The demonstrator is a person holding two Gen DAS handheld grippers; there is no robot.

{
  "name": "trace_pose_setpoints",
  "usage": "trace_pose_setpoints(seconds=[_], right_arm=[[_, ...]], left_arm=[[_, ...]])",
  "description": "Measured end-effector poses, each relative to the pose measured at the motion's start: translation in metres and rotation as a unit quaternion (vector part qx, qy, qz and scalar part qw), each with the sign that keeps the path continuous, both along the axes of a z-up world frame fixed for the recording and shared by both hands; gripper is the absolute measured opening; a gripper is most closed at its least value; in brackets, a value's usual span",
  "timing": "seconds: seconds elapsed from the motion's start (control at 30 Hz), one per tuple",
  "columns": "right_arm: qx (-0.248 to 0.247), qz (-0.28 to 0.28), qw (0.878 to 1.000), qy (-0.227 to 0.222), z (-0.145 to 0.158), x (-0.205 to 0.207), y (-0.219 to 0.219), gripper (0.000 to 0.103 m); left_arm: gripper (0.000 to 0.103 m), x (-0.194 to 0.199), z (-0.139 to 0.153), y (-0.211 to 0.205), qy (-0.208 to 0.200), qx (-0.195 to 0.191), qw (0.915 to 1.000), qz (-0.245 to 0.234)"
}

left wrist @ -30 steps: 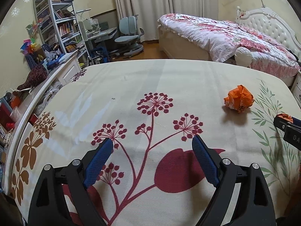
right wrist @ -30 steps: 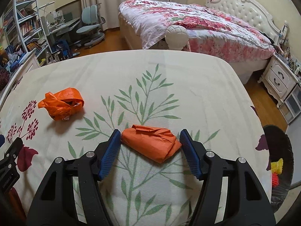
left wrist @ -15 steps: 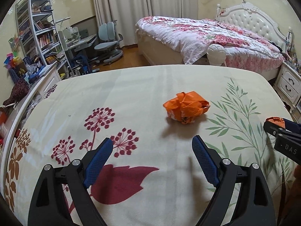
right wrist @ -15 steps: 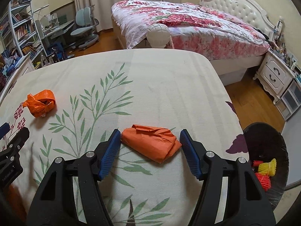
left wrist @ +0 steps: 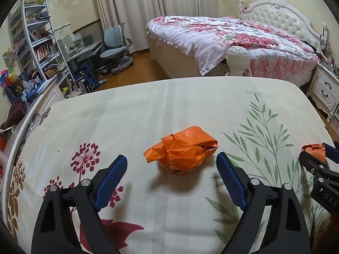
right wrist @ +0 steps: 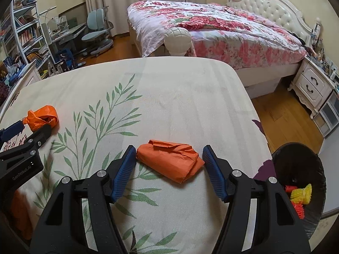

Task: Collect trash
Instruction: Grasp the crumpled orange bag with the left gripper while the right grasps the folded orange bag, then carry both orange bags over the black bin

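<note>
A crumpled orange plastic bag (left wrist: pixel 182 149) lies on the floral tablecloth (left wrist: pixel 148 114), just ahead of and between the tips of my open left gripper (left wrist: pixel 171 177). It also shows in the right wrist view (right wrist: pixel 42 117), with the left gripper (right wrist: pixel 25 136) beside it. My right gripper (right wrist: pixel 169 167) is shut on a folded orange bag (right wrist: pixel 169 163), its blue pads touching both ends; the bag is held above the cloth. The left wrist view shows that bag (left wrist: pixel 313 150) and the right gripper (left wrist: pixel 317 165) at far right.
A black trash bin (right wrist: pixel 296 190) holding yellow and red items stands on the floor past the table's right edge. A bed (left wrist: pixel 233 40), a nightstand (right wrist: pixel 313 86), a desk chair (left wrist: pixel 115 48) and bookshelves (left wrist: pixel 40 48) lie beyond the table.
My left gripper has swung right and closed in on the crumpled bag, now between its tips. My right gripper has carried the folded bag right, and the bin has come into view.
</note>
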State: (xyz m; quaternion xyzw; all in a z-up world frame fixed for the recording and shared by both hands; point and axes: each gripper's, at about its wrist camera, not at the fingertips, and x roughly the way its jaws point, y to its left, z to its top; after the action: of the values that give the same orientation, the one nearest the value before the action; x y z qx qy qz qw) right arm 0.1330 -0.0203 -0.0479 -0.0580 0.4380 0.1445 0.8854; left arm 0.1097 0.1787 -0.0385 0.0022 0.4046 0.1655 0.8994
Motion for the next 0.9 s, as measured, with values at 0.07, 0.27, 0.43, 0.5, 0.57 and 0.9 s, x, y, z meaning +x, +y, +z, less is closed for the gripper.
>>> trace_pose_setpoints(seconds=[0.07,0.27,0.43,0.5,0.57,0.9], right_arm=[[0.0,0.001,1.0,0.0,0.0,0.001,0.0,0.064],[0.0,0.001,1.0,0.0,0.0,0.002,0.0,0.064],[0.0,0.001,1.0,0.0,0.0,0.001,0.0,0.064],[-0.001,0.001,1.0,0.0,0.0,0.001,0.0,0.063],[0.0,-0.001,1.0,-0.001,0.001,0.001,0.0,0.063],[-0.004,-0.01,1.0,-0.002,0.002,-0.016,-0.004,0.063]], left_arm=[[0.086,0.005,-0.001,-0.002,0.005,0.006,1.0,-0.001],[0.064,0.01,-0.006,-0.005,0.018,0.004,0.9997,-0.018],[0.062,0.011,-0.006,-0.006,0.02,-0.002,0.9995,-0.025],[0.061,0.009,-0.006,-0.007,0.017,-0.002,0.9995,-0.027],[0.061,0.006,-0.004,-0.008,0.012,-0.001,0.9995,-0.028],[0.061,-0.017,0.001,-0.015,0.004,-0.005,0.9996,-0.029]])
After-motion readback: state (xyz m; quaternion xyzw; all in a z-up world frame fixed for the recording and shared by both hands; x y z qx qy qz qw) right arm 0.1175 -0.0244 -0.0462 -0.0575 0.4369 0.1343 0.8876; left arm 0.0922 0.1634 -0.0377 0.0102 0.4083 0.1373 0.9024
